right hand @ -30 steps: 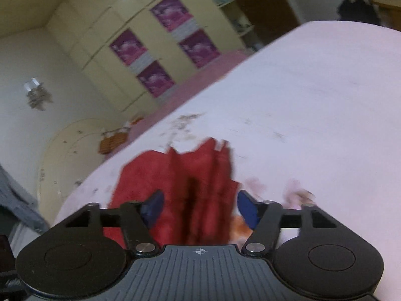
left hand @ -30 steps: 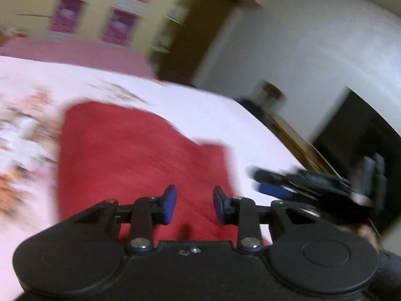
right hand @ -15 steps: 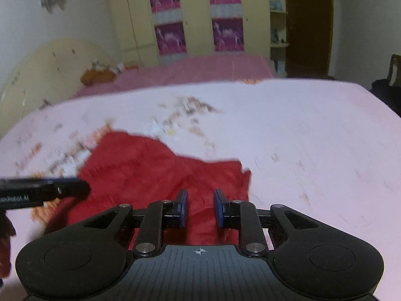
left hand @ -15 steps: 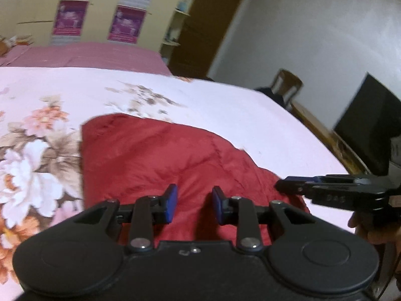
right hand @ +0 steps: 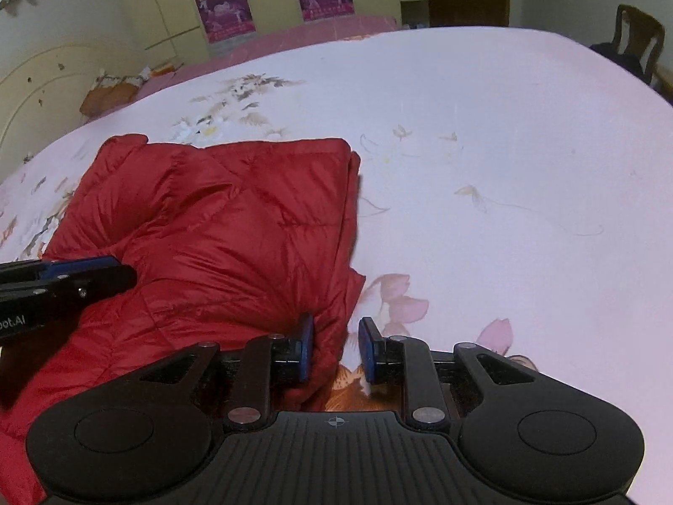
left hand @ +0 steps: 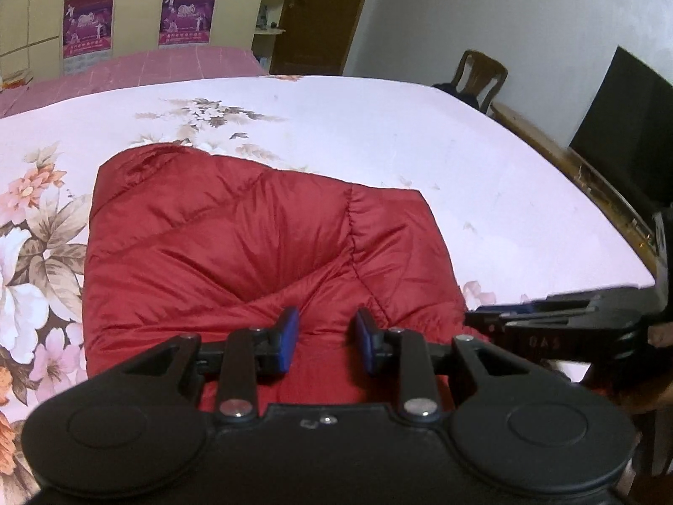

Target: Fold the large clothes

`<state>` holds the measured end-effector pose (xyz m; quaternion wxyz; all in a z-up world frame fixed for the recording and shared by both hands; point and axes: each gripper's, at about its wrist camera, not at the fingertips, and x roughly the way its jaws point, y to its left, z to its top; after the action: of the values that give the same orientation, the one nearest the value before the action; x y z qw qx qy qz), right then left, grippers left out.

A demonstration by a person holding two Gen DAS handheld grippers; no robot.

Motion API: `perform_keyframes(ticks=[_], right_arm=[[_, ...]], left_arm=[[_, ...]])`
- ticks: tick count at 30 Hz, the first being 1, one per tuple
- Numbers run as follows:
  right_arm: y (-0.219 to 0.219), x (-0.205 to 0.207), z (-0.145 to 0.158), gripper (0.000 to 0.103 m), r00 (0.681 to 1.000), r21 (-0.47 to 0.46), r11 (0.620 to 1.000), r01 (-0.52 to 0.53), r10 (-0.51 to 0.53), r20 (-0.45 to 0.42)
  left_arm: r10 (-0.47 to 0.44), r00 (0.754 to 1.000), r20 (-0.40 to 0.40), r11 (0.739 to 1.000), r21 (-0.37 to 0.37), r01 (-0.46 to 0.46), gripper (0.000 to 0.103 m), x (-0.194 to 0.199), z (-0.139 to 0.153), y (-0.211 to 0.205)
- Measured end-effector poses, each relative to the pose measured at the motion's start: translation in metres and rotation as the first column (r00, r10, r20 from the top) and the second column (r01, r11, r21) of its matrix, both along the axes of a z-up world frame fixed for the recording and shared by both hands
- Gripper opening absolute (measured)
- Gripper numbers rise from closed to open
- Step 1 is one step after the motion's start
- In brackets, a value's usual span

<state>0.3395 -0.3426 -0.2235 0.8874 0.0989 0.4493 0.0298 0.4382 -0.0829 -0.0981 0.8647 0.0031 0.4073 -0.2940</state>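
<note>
A red quilted puffer jacket (left hand: pixel 260 244) is being shown lying folded into a rough rectangle on a bed covered by a pale pink floral bedsheet (left hand: pixel 378 134). The jacket's shell is seen to be a thin, glossy fabric, stitched into padded panels and creased with fine radiating wrinkles; a gathered seam is running down one side. It is lying near the bed's near edge, toward the side carrying the large printed blossoms, with the far part of the bed being left to bare sheet. In the right wrist view the jacket (right hand: pixel 218 227) is being seen with stacked layers along its right edge, where several folded thicknesses are showing.

The left tool (left hand: pixel 326 338) is being held just above the jacket's near part, its blue-padded fingers standing apart with nothing between them. The right tool (right hand: pixel 334 347) is being held at the jacket's near right corner, its jaws likewise parted; the left pad is lying against or just beside the fabric edge, and whether it is touching cannot be told. Each tool is also appearing from the side in the other's view, as a black bar.

Behind the bed, cream wardrobe doors bearing purple posters (left hand: pixel 183 12), a brown door (left hand: pixel 324 12) and a wooden chair (left hand: pixel 479 73) are being shown.
</note>
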Motion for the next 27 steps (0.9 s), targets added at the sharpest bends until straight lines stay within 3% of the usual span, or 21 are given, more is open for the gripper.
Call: perform_keyframes(ticks=[2, 5, 8, 11, 14, 19, 27], right_arm=[[-0.004, -0.001, 0.013, 0.023, 1.0, -0.004, 1.0, 0.012, -0.012, 0.006], [-0.013, -0.011, 0.054, 0.023, 0.992, 0.039, 0.999, 0.029, -0.034, 0.12], [0.004, 0.002, 0.082, 0.023, 0.983, 0.032, 0.999, -0.039, 0.033, 0.18], [0.03, 0.03, 0.091, 0.023, 0.976, 0.011, 0.992, -0.122, 0.118, 0.185], [0.049, 0.055, 0.08, 0.023, 0.974, -0.03, 0.985, -0.17, 0.173, 0.148], [0.038, 0.079, 0.03, 0.023, 0.986, 0.01, 0.987, -0.163, 0.162, 0.026], [0.022, 0.078, 0.007, 0.023, 0.992, 0.09, 0.988, -0.129, 0.129, 0.006]], left_arm=[[0.004, 1.0, 0.008, 1.0, -0.017, -0.004, 0.028, -0.004, 0.013, 0.011], [0.052, 0.997, 0.064, 0.999, -0.014, -0.051, 0.031, -0.004, 0.029, 0.033], [0.115, 0.991, 0.068, 0.993, 0.002, -0.115, 0.031, 0.015, 0.033, 0.048], [0.145, 0.988, 0.061, 0.989, 0.016, -0.147, 0.034, 0.034, 0.032, 0.05], [0.145, 0.988, 0.047, 0.989, 0.027, -0.146, 0.035, 0.049, 0.026, 0.044], [0.118, 0.993, 0.024, 0.991, 0.054, -0.119, 0.035, 0.058, 0.016, 0.033], [0.105, 0.994, -0.017, 0.988, 0.114, -0.103, 0.037, 0.064, -0.003, 0.021]])
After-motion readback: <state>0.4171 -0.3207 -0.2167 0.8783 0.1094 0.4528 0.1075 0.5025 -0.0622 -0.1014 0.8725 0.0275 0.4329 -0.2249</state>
